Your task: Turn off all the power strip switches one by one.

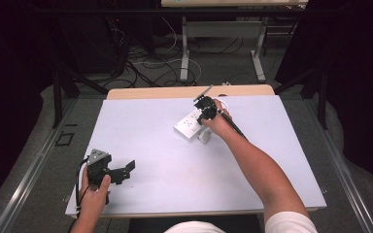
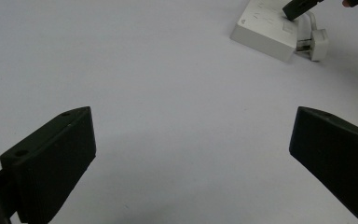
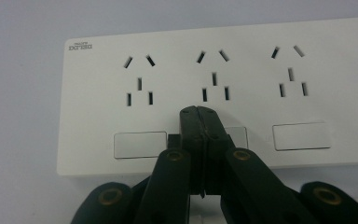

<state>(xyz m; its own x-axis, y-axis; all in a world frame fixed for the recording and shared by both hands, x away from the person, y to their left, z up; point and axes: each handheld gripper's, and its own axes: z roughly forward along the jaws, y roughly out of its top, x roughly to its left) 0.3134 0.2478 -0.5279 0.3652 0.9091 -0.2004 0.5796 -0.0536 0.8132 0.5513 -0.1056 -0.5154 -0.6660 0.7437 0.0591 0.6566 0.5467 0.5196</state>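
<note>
From the high view we see the white power strip (image 1: 190, 125) just past the centre of the white table (image 1: 155, 121), toward one o'clock. The right gripper (image 1: 205, 108) sits over it, the left gripper (image 1: 126, 170) down at eight o'clock. In the left gripper view, our jaws stand wide apart with nothing between them, and the strip (image 2: 265, 30) lies at one o'clock beside a white plug (image 2: 318, 44). In the right gripper view, our jaws are pressed together, empty, tips over the strip's (image 3: 214, 65) middle switch (image 3: 235, 136).
</note>
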